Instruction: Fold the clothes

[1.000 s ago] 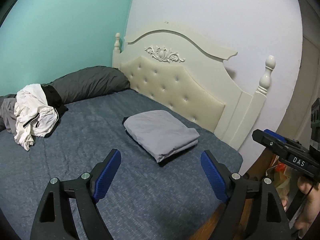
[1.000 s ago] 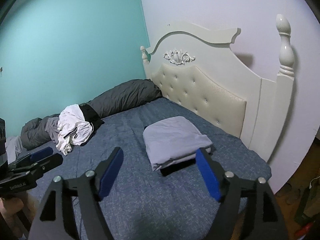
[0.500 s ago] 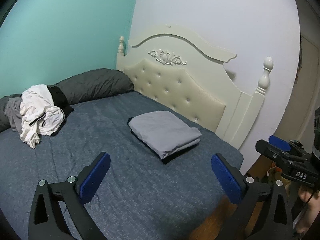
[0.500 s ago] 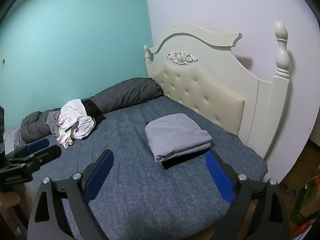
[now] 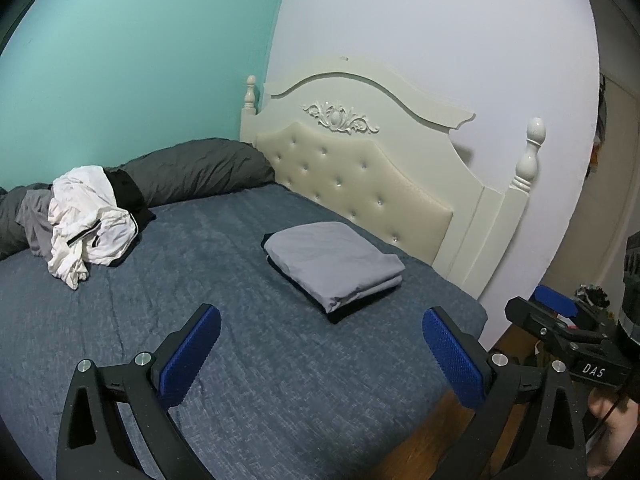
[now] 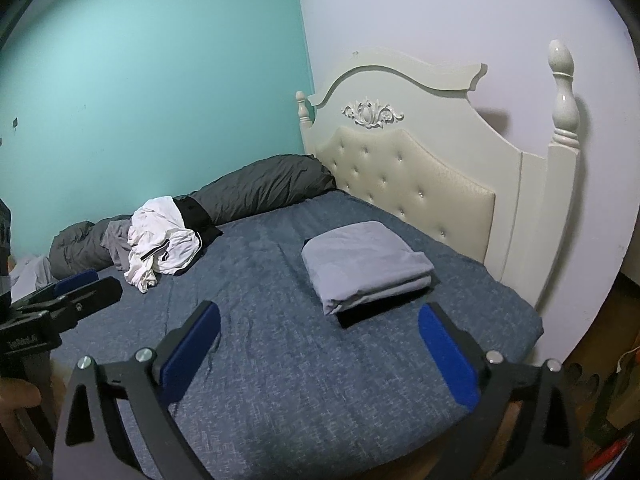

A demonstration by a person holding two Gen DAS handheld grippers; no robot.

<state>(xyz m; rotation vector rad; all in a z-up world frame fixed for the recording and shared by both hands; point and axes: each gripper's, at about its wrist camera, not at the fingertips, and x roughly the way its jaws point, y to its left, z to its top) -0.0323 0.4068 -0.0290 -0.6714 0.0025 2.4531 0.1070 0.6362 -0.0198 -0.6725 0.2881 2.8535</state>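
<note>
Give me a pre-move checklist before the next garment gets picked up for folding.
1. Left gripper empty, jaws wide: ok.
2. Right gripper empty: ok, its jaws are opening with nothing between them.
3. Folded grey garment stacked flat on a folded black one near the headboard, out of the way: ok.
4. Unfolded pile of white, black and grey clothes in view on the bed: ok.
5. Bare blue bedspread in front of both grippers to fold on: ok.
6. Which garment in the pile comes free first: cannot tell, they are tangled together.
</note>
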